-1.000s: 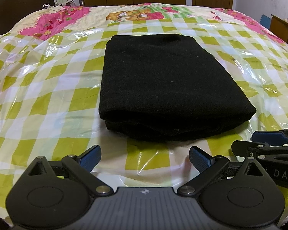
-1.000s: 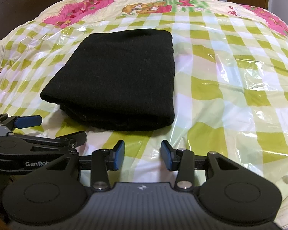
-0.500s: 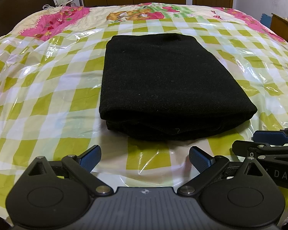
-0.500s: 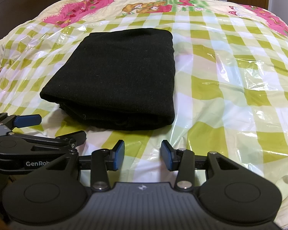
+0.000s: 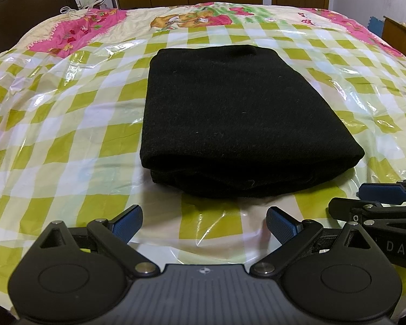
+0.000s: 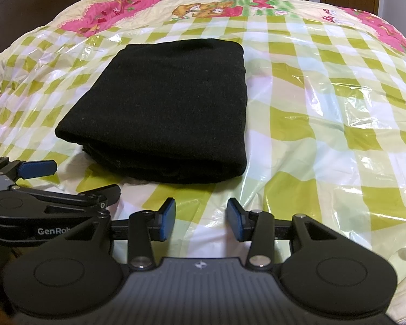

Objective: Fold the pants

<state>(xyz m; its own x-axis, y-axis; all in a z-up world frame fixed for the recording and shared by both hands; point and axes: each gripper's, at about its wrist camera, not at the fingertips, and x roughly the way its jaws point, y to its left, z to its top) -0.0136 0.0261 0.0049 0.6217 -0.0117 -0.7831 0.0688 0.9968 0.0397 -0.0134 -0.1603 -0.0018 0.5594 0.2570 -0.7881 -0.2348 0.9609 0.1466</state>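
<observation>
From the left wrist view, the black, thick woollen-looking pants (image 5: pixel 238 124) lie folded into a compact rectangle in the middle of the bed, on a clear plastic sheet (image 5: pixel 67 140) spread over a green-and-white checked quilt with pink cartoon borders (image 5: pixel 78 29). The sheet seems to be there to give a smooth, clean surface for the folding. The left gripper (image 5: pixel 204 223), black with blue pads, hangs just short of the bundle's near edge with its jaws spread wide and nothing between them. That looks like a hand drawn clear of finished work. At the right edge, the other tool's blue-tipped finger pokes in close alongside.

From the right wrist view, the same bundle sits ahead and to the left, its layers stacked at the near edge, the top flat and square. The right gripper (image 6: pixel 201 220) hovers over bare plastic near the bundle's front corner, jaws parted to a middling gap and holding nothing. The left tool shows at the left edge. How many layers are stacked is hard to tell in that dark cloth, but I judge the fold done or nearly so, with both tools resting side by side.
</observation>
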